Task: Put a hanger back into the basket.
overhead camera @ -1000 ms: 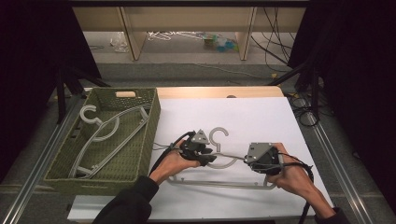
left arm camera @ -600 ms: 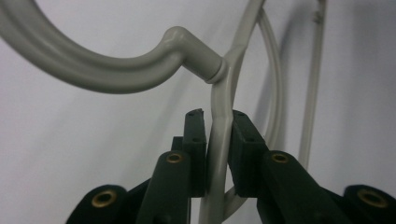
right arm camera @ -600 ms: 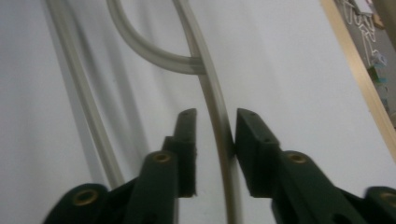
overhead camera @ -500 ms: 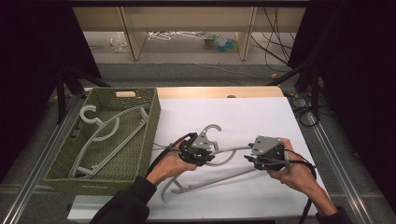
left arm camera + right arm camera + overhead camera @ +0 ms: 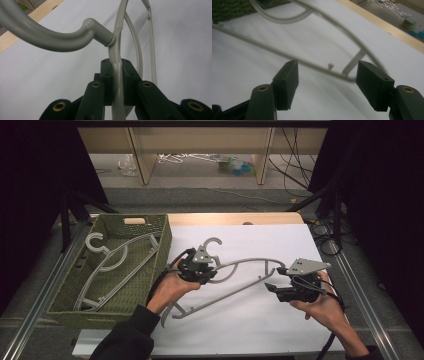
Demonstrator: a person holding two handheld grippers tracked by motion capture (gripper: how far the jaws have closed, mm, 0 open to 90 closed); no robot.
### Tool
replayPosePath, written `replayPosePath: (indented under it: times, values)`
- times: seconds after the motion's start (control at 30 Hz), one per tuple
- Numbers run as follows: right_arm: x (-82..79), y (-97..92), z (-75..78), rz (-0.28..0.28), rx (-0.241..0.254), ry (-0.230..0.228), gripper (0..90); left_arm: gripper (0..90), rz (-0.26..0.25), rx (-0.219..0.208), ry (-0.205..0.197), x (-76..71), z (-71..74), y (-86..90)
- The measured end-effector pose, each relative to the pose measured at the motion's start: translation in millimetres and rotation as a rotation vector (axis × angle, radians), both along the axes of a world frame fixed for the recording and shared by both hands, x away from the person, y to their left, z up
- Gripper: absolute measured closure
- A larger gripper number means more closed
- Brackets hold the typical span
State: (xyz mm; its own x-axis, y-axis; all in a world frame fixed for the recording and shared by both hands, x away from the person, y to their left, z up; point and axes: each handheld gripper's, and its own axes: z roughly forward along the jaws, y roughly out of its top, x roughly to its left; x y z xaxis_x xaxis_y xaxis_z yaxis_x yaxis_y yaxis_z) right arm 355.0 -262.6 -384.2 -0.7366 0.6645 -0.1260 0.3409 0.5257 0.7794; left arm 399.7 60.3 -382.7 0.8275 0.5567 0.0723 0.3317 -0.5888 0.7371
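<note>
While the grey hanger hung tilted above the white worktop in the high view, the left gripper held it just below the hook, and the far end of the hanger sloped down toward the person's left forearm. The right gripper sat just beside the hanger's right shoulder, apart from it. A green basket at the left of the worktop already carried two other hangers.

Seen from the left gripper view, the jaws were pinching the hanger's neck between them, with the hook curving away to the left.

From the right gripper view, the jaws stood spread, having just been opening, and the hanger's end lay between them without touching either pad.

By my reading, the step in hand was the handover: the right side had let go and the left alone carried the hanger toward the basket. The next move would call for swinging the long frame leftward, keeping the low end clear of the basket's rim, then lowering it onto the hangers inside before releasing.
</note>
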Motion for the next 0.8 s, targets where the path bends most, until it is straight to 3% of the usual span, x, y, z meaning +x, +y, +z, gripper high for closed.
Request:
replayPosePath:
  times: [0.07,0.2,0.4,0.57,0.8]
  values:
    - [-3.1,-4.9,-4.1,-0.007,0.042,0.029,34.3,81.2,0.021,-0.022,0.001,1.4,6.8,5.8]
    - [-6.8,-9.7,-11.0,-0.028,0.074,0.063,33.0,81.2,0.053,-0.081,0.001,1.7,23.5,14.2]
    - [-6.9,-14.0,-15.0,-0.045,0.104,0.067,33.0,81.3,0.04,-0.163,-0.022,-7.1,53.6,25.5]
    - [-8.9,-13.6,-17.0,-0.051,0.102,0.061,32.8,81.3,0.03,-0.179,-0.047,-12.4,74.7,36.4]
    - [-10.7,-13.7,-20.8,-0.05,0.108,0.083,31.4,81.3,0.098,-0.201,-0.061,-9.6,96.6,72.5]
